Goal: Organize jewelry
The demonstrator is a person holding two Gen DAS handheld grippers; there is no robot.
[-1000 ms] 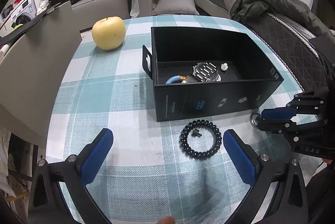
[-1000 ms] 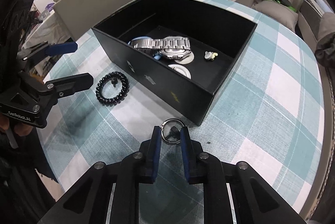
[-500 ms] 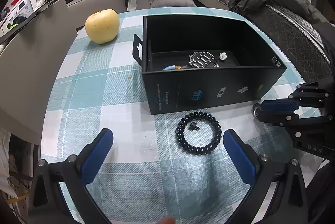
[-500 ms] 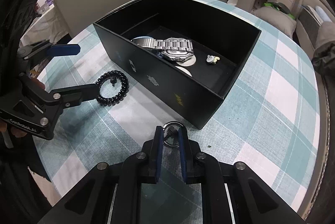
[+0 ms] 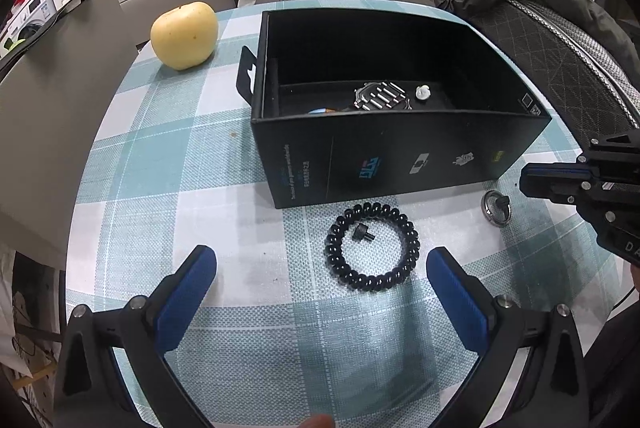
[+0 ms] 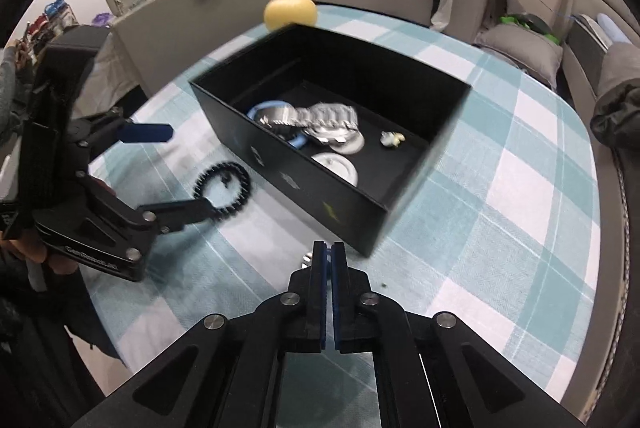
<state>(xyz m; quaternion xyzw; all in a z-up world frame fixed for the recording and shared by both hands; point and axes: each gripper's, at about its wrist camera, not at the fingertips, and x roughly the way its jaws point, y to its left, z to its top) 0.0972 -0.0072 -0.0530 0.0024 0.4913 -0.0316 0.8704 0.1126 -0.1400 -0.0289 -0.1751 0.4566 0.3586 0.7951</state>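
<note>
A black open box [image 5: 400, 163] [image 6: 320, 183] stands on the checked tablecloth and holds a silver watch [image 5: 382, 95] [image 6: 320, 119], a small white earring [image 5: 422, 92] [image 6: 391, 138] and a blue ring. A black bead bracelet [image 5: 372, 248] [image 6: 224, 187] lies in front of the box, between my left gripper's [image 5: 320, 292] open blue fingers. A silver ring [image 5: 496, 207] lies on the cloth by the box corner. My right gripper [image 6: 329, 256] is shut, lifted just above and beside the ring [image 6: 307, 259], with nothing seen between its pads.
A yellow apple [image 5: 184, 35] [image 6: 291, 12] sits behind the box at the far left. A grey board [image 5: 52, 99] leans at the table's left edge. Sofas with clothes stand behind the round table.
My right gripper has shut fully and risen; the silver ring that sat between its fingers now lies on the cloth. My left gripper has moved closer to the bracelet.
</note>
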